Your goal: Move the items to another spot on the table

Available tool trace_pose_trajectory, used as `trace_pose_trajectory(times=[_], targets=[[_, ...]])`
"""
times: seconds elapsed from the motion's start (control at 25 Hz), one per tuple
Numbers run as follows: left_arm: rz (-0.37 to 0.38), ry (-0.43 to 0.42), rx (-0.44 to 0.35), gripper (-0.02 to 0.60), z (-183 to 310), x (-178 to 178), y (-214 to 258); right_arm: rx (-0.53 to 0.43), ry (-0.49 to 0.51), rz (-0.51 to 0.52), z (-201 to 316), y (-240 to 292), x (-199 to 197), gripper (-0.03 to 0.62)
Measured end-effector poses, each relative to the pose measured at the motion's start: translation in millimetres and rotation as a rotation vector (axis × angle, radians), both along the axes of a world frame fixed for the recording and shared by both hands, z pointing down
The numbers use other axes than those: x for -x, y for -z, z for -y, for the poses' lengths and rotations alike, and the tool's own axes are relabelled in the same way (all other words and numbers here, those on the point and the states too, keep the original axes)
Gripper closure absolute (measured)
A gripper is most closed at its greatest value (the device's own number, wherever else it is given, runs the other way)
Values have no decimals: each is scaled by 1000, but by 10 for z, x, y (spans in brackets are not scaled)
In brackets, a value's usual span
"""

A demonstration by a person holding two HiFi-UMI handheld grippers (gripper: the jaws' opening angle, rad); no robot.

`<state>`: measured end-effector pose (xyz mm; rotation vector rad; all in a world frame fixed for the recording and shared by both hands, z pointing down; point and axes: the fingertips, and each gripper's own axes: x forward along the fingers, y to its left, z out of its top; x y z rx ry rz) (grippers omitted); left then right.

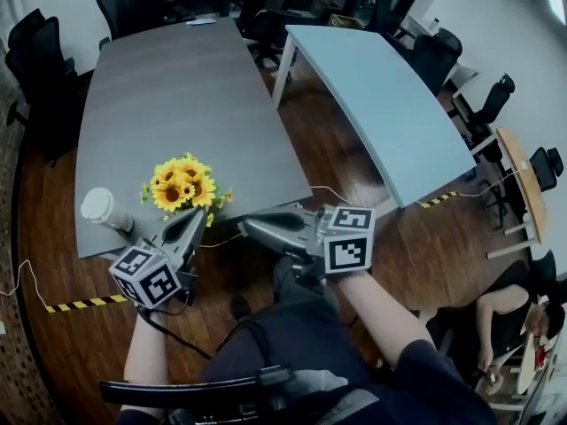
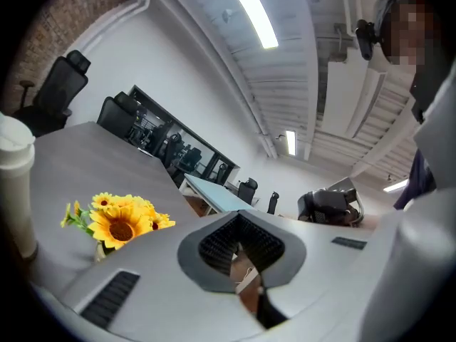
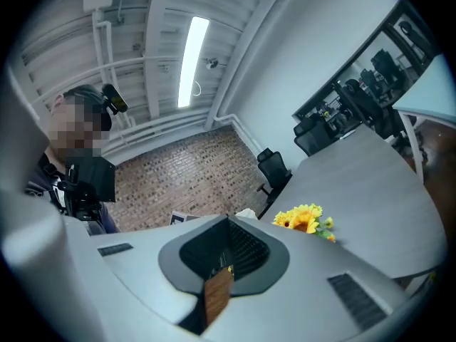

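Sunflowers (image 1: 182, 184) just ahead of left gripper (image 1: 195, 218); right gripper (image 1: 248, 227) beside; all fingers closed, empty.

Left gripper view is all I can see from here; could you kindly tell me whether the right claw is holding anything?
Observer: No. The right claw is shut, with nothing between its jaws.
Operator: Thank you. Where is it relative to the table?
Observer: In the head view it sits just off the near edge of the grey table, on the person's side, right of the sunflowers.
Operator: And where exactly does the white cup stand?
Observer: The lidded cup stands upright at the table's near left corner, left of the sunflowers and apart from them.
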<state>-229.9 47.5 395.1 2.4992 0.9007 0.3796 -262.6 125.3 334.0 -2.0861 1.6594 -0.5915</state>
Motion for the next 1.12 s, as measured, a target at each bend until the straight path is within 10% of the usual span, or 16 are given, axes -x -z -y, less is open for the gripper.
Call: trace_pose_trajectory(times=[0.48,1.12], targets=[[-6,-8,31,589,-353,-64,84,-68,-84,8,-622,19,-175,615],[-26,-262,-156,589,-3311,-542,287,-207,-321,-52,-3377,-68,-399,615]])
